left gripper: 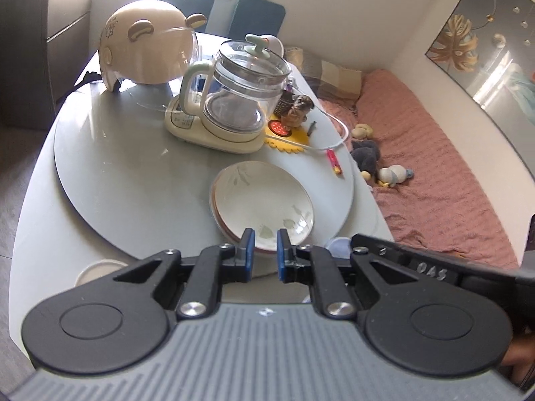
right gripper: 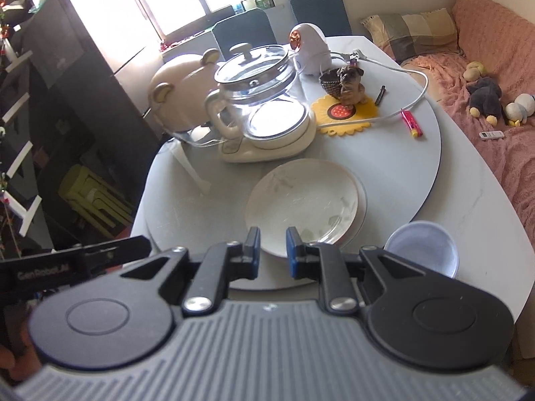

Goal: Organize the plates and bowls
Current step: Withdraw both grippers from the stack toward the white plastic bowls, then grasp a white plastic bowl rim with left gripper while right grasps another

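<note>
A stack of white plates with a leaf pattern (left gripper: 262,200) sits on the grey turntable (left gripper: 133,167); it also shows in the right wrist view (right gripper: 302,205). A pale blue bowl (right gripper: 422,248) stands on the table to the right of the stack, and part of it shows behind the gripper in the left wrist view (left gripper: 337,245). My left gripper (left gripper: 265,245) is open and empty, just in front of the stack's near rim. My right gripper (right gripper: 273,247) is open and empty, also at the stack's near rim.
A glass kettle on a cream base (left gripper: 230,100) and a cream bear-ear helmet (left gripper: 147,46) stand behind the plates. A yellow mat with a dog figurine (right gripper: 346,100), a cable and a pink lighter (right gripper: 412,123) lie to the right. A white lid (left gripper: 97,269) lies at the table's near left edge. A pink sofa (left gripper: 434,173) runs along the right.
</note>
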Tool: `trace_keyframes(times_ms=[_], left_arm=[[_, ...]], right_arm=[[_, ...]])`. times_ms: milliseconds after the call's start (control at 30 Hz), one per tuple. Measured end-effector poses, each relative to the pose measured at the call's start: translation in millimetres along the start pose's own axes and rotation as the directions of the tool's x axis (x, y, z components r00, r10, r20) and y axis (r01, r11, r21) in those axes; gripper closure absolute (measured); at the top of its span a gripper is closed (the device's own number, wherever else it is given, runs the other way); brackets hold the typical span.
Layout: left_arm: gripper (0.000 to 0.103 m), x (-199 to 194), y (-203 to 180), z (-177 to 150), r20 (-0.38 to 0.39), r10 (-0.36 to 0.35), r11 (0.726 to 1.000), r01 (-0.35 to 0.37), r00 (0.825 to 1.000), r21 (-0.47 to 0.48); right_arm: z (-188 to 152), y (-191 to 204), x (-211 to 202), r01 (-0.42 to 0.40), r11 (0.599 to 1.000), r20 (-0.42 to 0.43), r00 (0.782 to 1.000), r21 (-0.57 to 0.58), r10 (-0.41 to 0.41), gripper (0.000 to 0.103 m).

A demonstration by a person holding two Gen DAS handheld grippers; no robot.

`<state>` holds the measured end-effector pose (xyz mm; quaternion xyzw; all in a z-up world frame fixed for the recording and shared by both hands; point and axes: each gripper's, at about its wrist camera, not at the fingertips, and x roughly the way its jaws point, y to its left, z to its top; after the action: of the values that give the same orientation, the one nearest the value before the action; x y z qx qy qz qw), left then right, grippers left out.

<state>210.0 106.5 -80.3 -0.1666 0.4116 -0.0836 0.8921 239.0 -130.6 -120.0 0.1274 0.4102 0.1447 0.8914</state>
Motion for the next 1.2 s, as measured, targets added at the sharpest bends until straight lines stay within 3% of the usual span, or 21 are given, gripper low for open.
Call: trace_keyframes(times_ms=[300,667,867,1133,1200], left_arm=[[0.089,-29.7,15.8,-33.0,-0.033,-0.064,0.998,0.064,0.997,0.009],[0.089,-13.4,-2.8,-40.2,-0.088,-0.118,0.993,0.12,0.989,0.019],[0.089,15.9,-31.7,-41.7,-0.114,-0.106,0.994,0.11,0.988,0.024],[0.089,62.1,-83.3,-32.8,-0.158,-0.103,0.994,0.106,0.982,0.012],[0.089,77.3,-101.7,-29.4,-0.16,-0.082,0.995,0.089,0.984,0.038]], right_arm=[[-44.9,41.4,-27.6,0.032,0.999,0.015,0.999,-0.001,-0.032,0.084],[-55.1,42.0,-49.4,0.131,0.991,-0.002,0.991,-0.02,-0.131,0.084],[-53.6,11.8,-50.9,0.131,0.991,0.0,0.991,-0.018,-0.131,0.084],[-27.7,-47.2,-58.5,0.12,0.993,0.028,0.992,0.009,-0.12,0.084],[-23.8,-65.7,-60.5,0.156,0.987,0.046,0.987,0.026,-0.157,0.084]])
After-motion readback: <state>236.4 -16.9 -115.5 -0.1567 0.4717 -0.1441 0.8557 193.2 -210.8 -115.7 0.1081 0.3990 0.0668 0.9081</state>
